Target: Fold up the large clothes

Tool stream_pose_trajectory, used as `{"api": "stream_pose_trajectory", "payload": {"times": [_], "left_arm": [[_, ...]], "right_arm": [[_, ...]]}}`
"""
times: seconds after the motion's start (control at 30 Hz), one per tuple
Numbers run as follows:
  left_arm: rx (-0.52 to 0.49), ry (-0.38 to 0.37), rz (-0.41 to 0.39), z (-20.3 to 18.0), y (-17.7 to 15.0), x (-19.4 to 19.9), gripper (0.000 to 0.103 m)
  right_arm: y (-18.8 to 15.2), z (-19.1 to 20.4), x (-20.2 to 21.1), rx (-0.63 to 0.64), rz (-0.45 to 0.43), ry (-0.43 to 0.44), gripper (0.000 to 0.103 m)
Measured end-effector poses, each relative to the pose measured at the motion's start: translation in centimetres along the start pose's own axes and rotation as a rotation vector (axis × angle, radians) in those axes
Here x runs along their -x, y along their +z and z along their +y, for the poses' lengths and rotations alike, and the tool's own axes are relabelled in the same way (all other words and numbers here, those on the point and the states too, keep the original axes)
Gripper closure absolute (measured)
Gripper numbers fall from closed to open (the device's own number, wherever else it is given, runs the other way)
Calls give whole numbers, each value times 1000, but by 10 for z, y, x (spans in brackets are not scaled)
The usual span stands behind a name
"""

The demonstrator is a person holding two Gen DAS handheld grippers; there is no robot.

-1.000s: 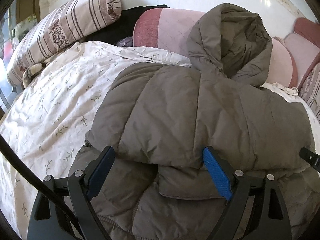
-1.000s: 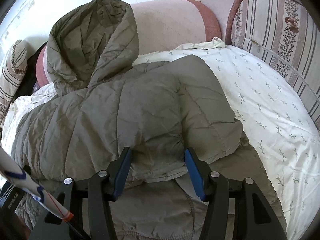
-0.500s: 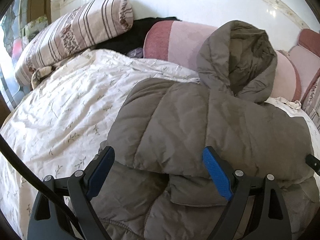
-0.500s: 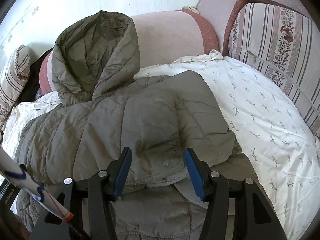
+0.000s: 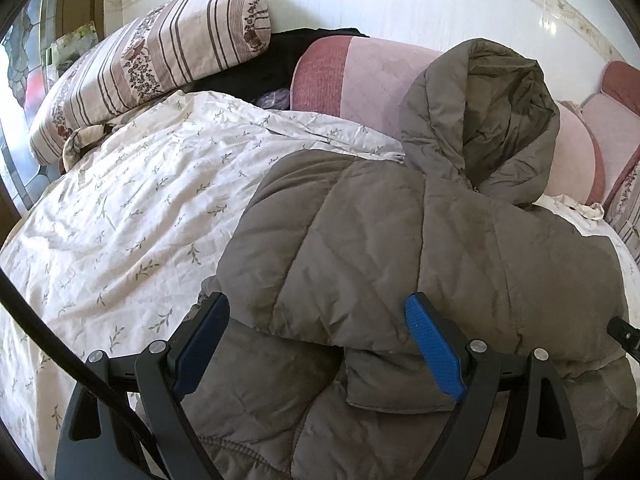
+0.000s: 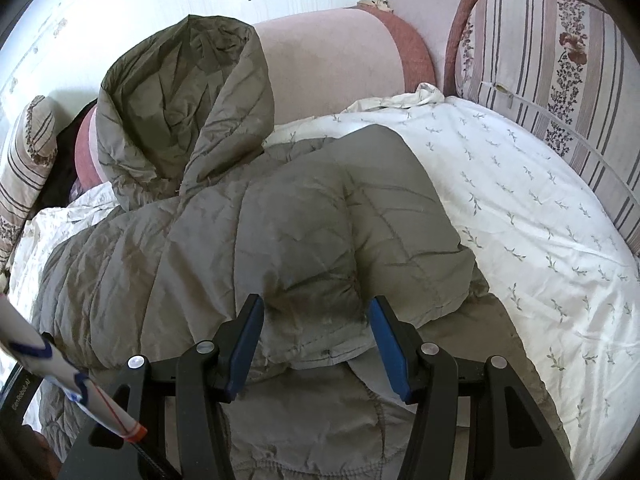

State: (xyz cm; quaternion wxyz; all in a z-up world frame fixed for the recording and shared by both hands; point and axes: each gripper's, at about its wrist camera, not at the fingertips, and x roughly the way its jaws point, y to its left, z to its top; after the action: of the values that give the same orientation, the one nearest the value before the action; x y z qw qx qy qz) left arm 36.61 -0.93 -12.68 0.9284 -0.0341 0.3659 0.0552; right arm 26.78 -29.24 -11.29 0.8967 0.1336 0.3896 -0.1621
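**A:** Jacket (image 5: 400, 248), grey and quilted, lies on the flowered sheet (image 5: 120, 220) of the bed. Its upper half is doubled over the lower and its hood (image 6: 180, 92) is propped against a pink cushion (image 5: 360, 76). What has changed?

**B:** Little. Over the past second the hood has dropped lower in both views, while the folded edge has stayed between the fingers of each gripper. I judge the first fold laid and being settled, with more folds to come.

**A:** And the fingers?

**B:** Right gripper (image 6: 316, 304): about half open, pads pinching a puckered bunch of the folded edge. Left gripper (image 5: 316, 304): spread wide across the same edge. Whether it presses on the cloth, I cannot tell.

**A:** Count?

**B:** One jacket, one hood, one sheet and two grippers. There are two striped pillows (image 6: 560, 60), one on each side, and at least two pink cushions.
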Motion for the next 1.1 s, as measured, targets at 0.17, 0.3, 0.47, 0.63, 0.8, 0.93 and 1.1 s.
{"api": "stream_pose_trajectory", "payload": {"times": [0.17,0.3,0.47,0.63,0.8,0.93,1.1], "left_arm": [[-17,2,-11,-3,-1,2,14],[-33,12,-26,-6,-1,5,14],[-46,11,-40,-10,0,7,14],[-51,11,-66,-11,4,12,14],[-17,-30,-78,-7,13,18,14],[-22,-53,-82,-9,16,21,14],[-43,-56,-110,-9,19,29,14]], "right_arm": [[1,1,2,6,-7,0,43],[1,1,3,5,-10,2,43],[2,0,8,9,-24,3,43],[9,-5,26,1,-54,27,43],[17,-7,49,3,-89,38,43],[25,-1,60,28,-65,66,43],[51,18,87,67,-70,101,43]]}}
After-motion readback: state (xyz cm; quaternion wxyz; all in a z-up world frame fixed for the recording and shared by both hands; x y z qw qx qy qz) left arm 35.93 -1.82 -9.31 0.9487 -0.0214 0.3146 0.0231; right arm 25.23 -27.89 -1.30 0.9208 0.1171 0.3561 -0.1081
